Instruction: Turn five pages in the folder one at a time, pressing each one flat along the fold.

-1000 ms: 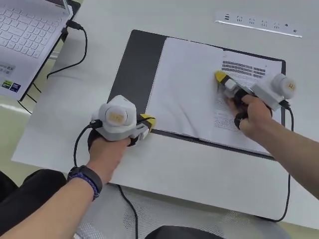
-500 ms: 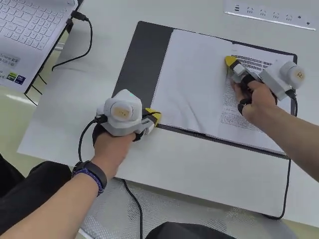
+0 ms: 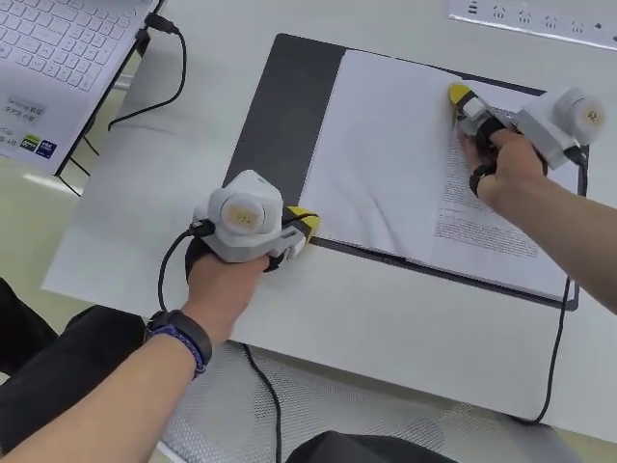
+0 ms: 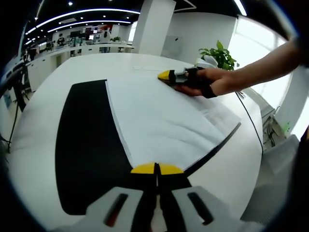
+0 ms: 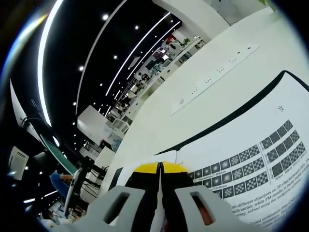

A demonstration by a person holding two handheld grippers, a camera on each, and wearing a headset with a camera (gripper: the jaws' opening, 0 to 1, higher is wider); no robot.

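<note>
White workbench (image 3: pixel 386 338) carries the open folder (image 3: pixel 280 116). At the far end of the folder's fold, the right gripper (image 3: pixel 461 96) bears down on the paper, its jaws pressed together. The left gripper (image 3: pixel 301 224), jaws likewise closed on nothing, rests at the folder's near edge, by the turned page's (image 3: pixel 386 164) corner. This looks like the flattening step. Next, the right jaws must spread and pinch just 1 sheet on the folder's right side.

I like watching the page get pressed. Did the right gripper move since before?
Yes. The right gripper slid away from the person, closer to the folder's far edge.
</note>
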